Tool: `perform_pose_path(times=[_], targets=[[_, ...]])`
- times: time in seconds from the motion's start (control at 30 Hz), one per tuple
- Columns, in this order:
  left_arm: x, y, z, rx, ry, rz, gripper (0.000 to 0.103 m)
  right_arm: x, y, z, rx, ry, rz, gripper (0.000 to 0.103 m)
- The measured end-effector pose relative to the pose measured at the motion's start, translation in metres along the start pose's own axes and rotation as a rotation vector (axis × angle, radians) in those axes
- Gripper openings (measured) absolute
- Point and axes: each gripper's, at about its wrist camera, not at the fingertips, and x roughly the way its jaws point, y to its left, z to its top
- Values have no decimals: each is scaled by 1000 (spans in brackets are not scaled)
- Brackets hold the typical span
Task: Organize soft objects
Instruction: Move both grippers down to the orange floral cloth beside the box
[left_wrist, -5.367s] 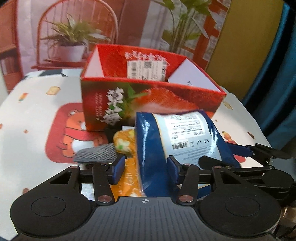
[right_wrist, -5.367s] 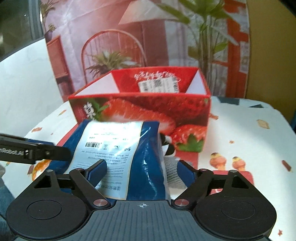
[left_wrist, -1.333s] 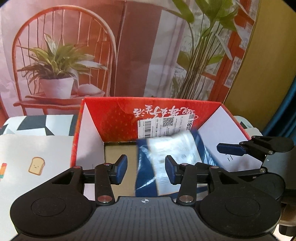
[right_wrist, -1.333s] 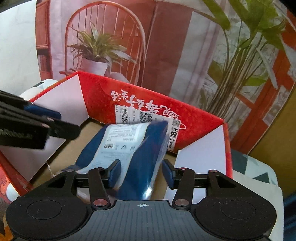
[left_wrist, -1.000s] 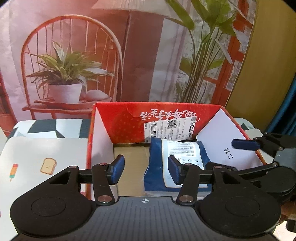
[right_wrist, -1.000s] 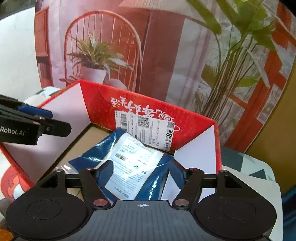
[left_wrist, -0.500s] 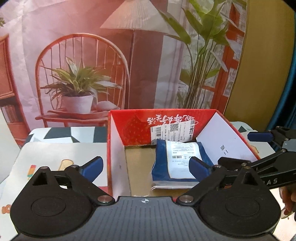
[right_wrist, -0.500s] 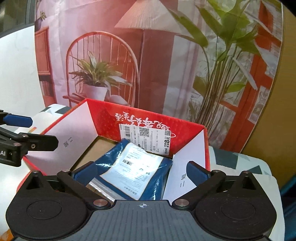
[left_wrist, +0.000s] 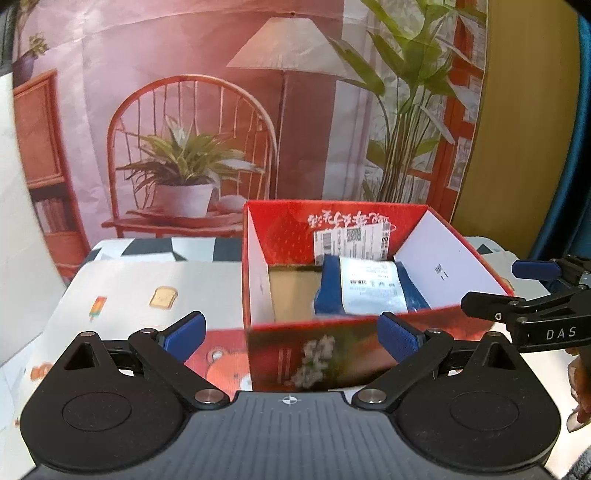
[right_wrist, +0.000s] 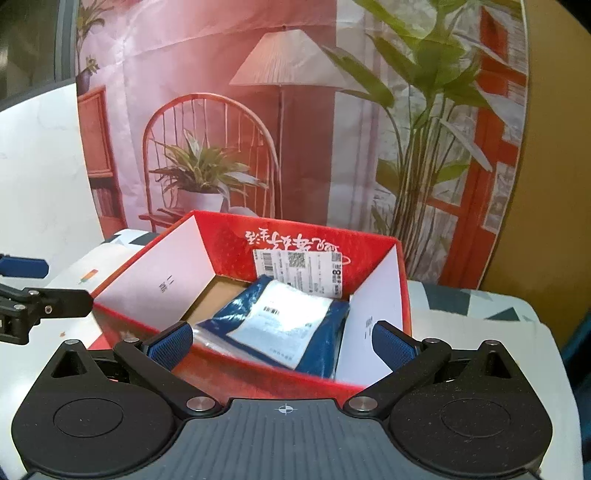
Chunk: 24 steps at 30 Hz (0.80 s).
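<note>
A blue soft package (left_wrist: 365, 290) (right_wrist: 284, 321) with a white label lies flat inside the red strawberry box (left_wrist: 258, 288) (right_wrist: 147, 280), toward its right side. My left gripper (left_wrist: 291, 334) hangs open in front of the box's near wall, nothing between its blue pads. My right gripper (right_wrist: 282, 341) is open too, short of the box's near rim, clear of the package. In the left wrist view the right gripper's fingers (left_wrist: 517, 314) show at the right edge. At the left edge of the right wrist view the left gripper's fingers (right_wrist: 44, 299) appear.
The box stands on a white tablecloth (left_wrist: 129, 291) printed with small food pictures and a bear (left_wrist: 221, 363). A printed backdrop (left_wrist: 221, 129) of a chair, potted plant and lamp rises behind the table. Blue curtain (left_wrist: 580, 184) hangs at the far right.
Both grippers opened wide and let go of the blue package, which now rests in the box. Both have drawn back from the box and risen slightly.
</note>
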Motion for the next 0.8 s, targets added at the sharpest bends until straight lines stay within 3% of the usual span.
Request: perform_pose_path(times=[0.43,0.8], targets=[[-36,-10,-40,-1,-5,21,100,-38,-2,-50,52,-6,-5,103],[-43,-19,-71,-29,27,1,100,-58,-5,-92,85,-23,-11,102]])
